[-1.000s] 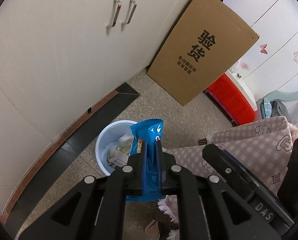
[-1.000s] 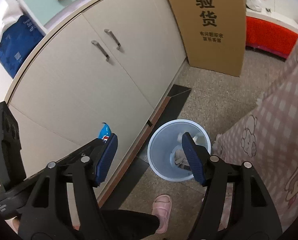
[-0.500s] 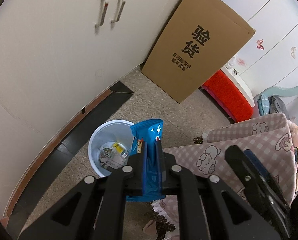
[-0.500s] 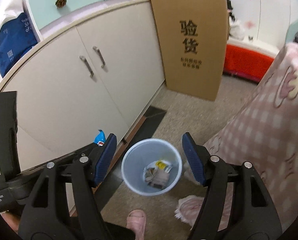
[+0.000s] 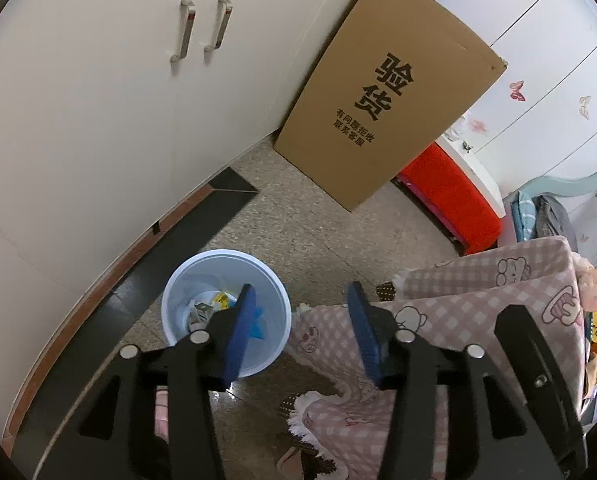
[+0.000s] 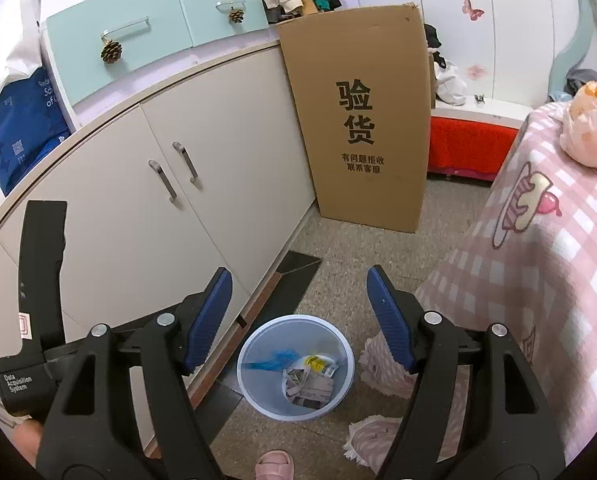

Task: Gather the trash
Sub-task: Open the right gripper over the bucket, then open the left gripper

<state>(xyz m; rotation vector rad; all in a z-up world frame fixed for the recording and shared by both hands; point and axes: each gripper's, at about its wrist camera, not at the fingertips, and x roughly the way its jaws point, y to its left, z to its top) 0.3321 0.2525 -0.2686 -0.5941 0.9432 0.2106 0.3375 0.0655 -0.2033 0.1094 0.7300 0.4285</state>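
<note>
A pale blue trash bin (image 5: 186,280) (image 6: 250,348) stands on the speckled floor by the cabinet. Inside it lie a blue snack wrapper (image 5: 258,322) (image 6: 272,360), crumpled paper (image 6: 308,386) and a yellow-labelled scrap (image 6: 318,362). My left gripper (image 5: 300,302) hangs above the bin's right rim; its jaws are opening and nothing is between them. My right gripper (image 6: 300,284) is open and empty, higher up, with the bin below it. A crumpled orange-white plastic bag (image 6: 588,122) rests on the pink checked cloth.
Cream cabinet doors (image 5: 98,100) run along the left. A tall cardboard box (image 5: 386,96) leans against them, a red bench (image 5: 450,196) behind it. A table draped in pink checked cloth (image 6: 546,264) fills the right. A pink slipper (image 6: 274,464) is near the bin.
The left gripper was shut on the blue wrapper; its jaws have parted and the wrapper now lies in the bin. The right gripper has risen and tilted up, showing more of the room.
</note>
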